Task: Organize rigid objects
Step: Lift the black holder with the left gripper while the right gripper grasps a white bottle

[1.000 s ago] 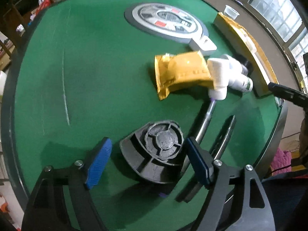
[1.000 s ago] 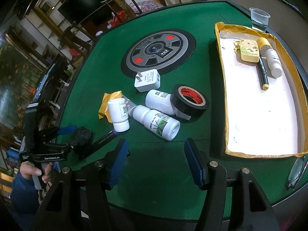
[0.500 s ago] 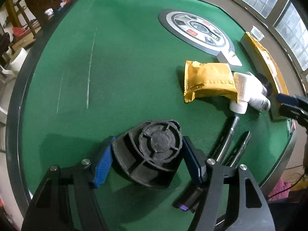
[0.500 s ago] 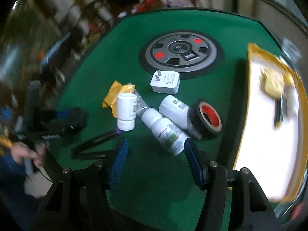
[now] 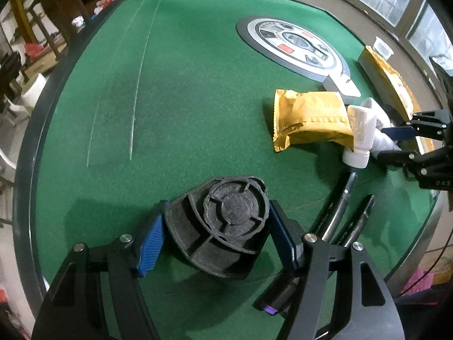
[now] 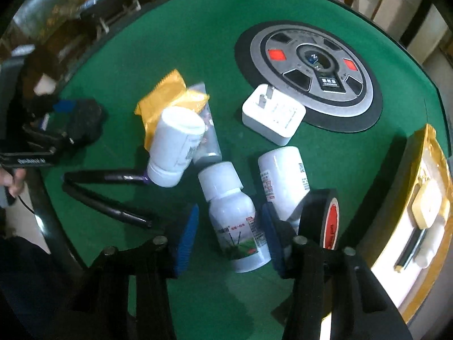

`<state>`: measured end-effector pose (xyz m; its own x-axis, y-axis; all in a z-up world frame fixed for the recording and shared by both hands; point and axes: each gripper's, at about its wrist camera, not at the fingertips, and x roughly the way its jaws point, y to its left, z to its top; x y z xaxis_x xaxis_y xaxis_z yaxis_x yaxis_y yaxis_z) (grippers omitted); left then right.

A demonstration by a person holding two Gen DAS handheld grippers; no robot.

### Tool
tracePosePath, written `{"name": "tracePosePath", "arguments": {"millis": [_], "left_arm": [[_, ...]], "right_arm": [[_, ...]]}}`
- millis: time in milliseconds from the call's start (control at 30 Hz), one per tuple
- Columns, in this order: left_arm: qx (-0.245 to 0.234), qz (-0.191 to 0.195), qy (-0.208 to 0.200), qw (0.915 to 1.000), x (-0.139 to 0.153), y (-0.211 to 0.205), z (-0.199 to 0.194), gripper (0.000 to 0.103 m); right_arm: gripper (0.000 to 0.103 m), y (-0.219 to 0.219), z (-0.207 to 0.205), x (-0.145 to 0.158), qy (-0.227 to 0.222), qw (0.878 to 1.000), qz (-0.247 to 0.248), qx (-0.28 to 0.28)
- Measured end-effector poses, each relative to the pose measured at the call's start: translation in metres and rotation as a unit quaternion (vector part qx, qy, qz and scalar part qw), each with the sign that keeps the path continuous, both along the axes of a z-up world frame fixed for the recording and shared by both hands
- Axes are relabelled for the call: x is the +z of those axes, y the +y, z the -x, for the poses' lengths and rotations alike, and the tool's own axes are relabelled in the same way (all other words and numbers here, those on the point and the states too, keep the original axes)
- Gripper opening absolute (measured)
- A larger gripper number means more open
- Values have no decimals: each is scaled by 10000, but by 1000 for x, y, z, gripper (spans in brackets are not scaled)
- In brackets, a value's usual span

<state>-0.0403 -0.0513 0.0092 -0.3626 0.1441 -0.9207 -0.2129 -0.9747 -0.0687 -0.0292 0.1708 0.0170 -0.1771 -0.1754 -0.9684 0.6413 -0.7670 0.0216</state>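
My left gripper [image 5: 216, 233] is shut on a black ribbed plastic part [image 5: 223, 221] near the table's front edge; it also shows in the right wrist view [image 6: 83, 121]. My right gripper [image 6: 229, 232] is open, its fingers on either side of a lying white bottle with a green label [image 6: 236, 218]. A second lying white bottle [image 6: 283, 181] rests against a black tape roll [image 6: 325, 218]. An upright white bottle [image 6: 175, 147] [image 5: 359, 136] stands by a yellow packet [image 5: 311, 119]. Two black pens [image 6: 107, 187] lie to the left.
A white charger [image 6: 273, 117] sits by the round grey centre panel [image 6: 308, 73] of the green table [image 5: 170, 85]. A yellow-rimmed tray [image 6: 424, 212] with several items stands at the right. A plastic cup [image 5: 382, 46] stands at the far edge.
My left gripper closed onto the black plastic part. My right gripper moved forward and down until its fingers straddle the green-label bottle.
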Motion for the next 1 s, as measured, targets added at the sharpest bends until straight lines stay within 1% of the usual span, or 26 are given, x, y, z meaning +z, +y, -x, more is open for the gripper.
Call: {"name": "tracePosePath", "arguments": {"millis": [67, 100, 167, 233, 267, 367, 433, 467, 533, 600, 633, 700, 800, 1000], "left_arm": [[-99, 199, 61, 9997, -2, 6, 1, 69], [-133, 272, 111, 9995, -3, 9, 2, 73], [-114, 227, 137, 9996, -3, 8, 2, 75], [-109, 239, 201, 9995, -3, 8, 2, 72], [-83, 229, 236, 9994, -2, 8, 2, 68], [-50, 197, 232, 9995, -1, 5, -1, 68], [-48, 206, 252, 9995, -1, 6, -4, 68], [-42, 206, 252, 9995, -1, 6, -4, 68], [-17, 181, 252, 9995, -1, 6, -4, 68], [-24, 175, 227, 9996, -1, 6, -6, 68], [0, 133, 209, 9997, -1, 5, -7, 68], [97, -20, 166, 9998, 1, 1, -11, 68], [164, -147, 119, 9997, 2, -2, -17, 68], [94, -282, 59, 9995, 7, 4, -24, 68]], "right_arm": [[33, 2, -6, 1, 52, 9999, 6, -157], [33, 2, -8, 1, 54, 9998, 17, -214], [33, 5, -14, 1, 23, 9990, 144, -424], [33, 10, -22, 1, -4, 9972, 235, -712], [33, 12, -25, 2, -21, 9964, 268, -809], [34, 17, -35, 0, 8, 9927, 410, -1131], [33, 18, -38, -6, -103, 9905, 556, -1251], [34, 18, -40, -8, -103, 9897, 612, -1288], [32, 16, -41, -4, 19, 9904, 538, -1276], [31, 22, -45, -4, -50, 9863, 718, -1486], [31, 27, -50, -3, -95, 9833, 850, -1605], [31, 33, -60, 1, -64, 9799, 959, -1746], [31, 40, -71, 2, -72, 9737, 1151, -1964], [31, 35, -82, 5, 32, 9740, 1195, -1924]]}}
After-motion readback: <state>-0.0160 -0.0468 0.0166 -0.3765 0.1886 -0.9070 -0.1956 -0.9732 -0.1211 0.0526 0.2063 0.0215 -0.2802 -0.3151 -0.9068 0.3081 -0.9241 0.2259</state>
